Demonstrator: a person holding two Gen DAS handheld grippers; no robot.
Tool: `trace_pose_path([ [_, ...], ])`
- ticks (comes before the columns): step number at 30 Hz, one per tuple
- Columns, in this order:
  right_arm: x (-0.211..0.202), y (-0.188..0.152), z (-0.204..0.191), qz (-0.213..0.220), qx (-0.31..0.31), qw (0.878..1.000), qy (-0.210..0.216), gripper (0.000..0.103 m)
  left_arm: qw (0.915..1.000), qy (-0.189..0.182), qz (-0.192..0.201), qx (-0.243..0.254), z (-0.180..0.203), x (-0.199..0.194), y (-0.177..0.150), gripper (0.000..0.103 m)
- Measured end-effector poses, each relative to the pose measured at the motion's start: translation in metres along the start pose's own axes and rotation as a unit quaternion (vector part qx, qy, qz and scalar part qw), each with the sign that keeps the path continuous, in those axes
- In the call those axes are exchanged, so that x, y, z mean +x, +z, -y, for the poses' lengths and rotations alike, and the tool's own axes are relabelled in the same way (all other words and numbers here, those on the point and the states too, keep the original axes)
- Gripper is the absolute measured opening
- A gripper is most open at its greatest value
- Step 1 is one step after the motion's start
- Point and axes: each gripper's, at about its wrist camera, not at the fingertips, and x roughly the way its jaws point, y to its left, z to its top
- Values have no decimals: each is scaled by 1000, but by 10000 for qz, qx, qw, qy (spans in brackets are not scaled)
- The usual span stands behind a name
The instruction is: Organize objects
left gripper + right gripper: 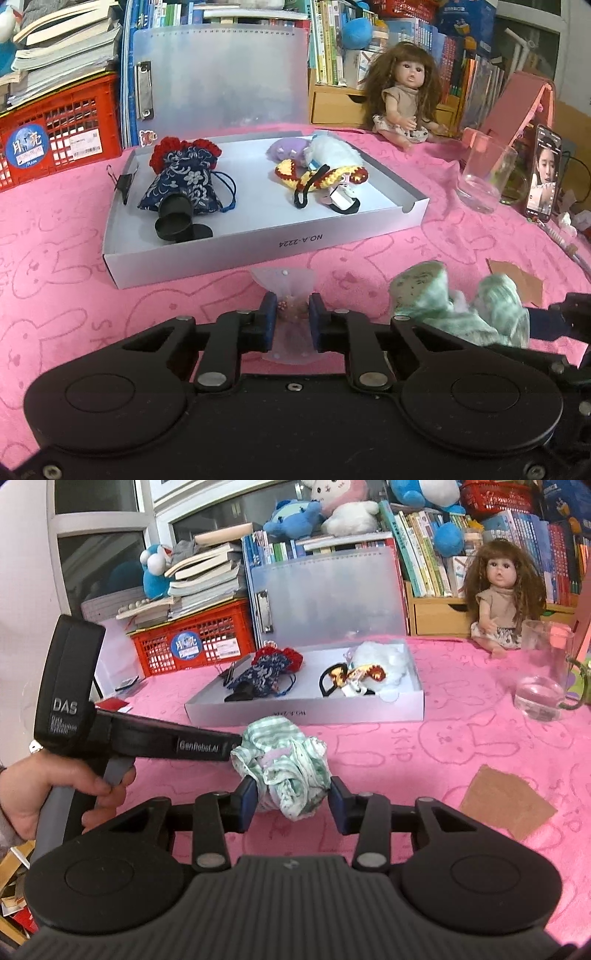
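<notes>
Left hand-held gripper point(292, 320) pinches sheer pouch point(283, 286).

A: What is clamped by the left gripper point(291, 320)?

B: A small translucent pouch point(283, 284) is pinched between the blue pads point(268, 320), which are closed on it just in front of the near wall of the white tray point(258, 251).

A: What is contained in the tray?

B: A blue floral drawstring bag point(184, 181) is laid toward its left end; crocheted items point(321, 177) are laid toward its right end. A binder clip point(123, 182) is fixed on the left rim.

A: And elsewhere on the pink cloth point(74, 258)?

B: A green-and-white cloth bundle point(461, 306) is seen near the front right; a glass point(484, 173) and a doll point(404, 92) are placed toward the far right edge.
</notes>
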Motion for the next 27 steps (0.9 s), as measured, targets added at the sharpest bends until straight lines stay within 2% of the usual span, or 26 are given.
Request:
trace_pose_path([
  [27, 1, 30, -6, 411, -98, 9991, -71, 39, 9993, 35, 285, -255, -17, -22, 7, 17],
])
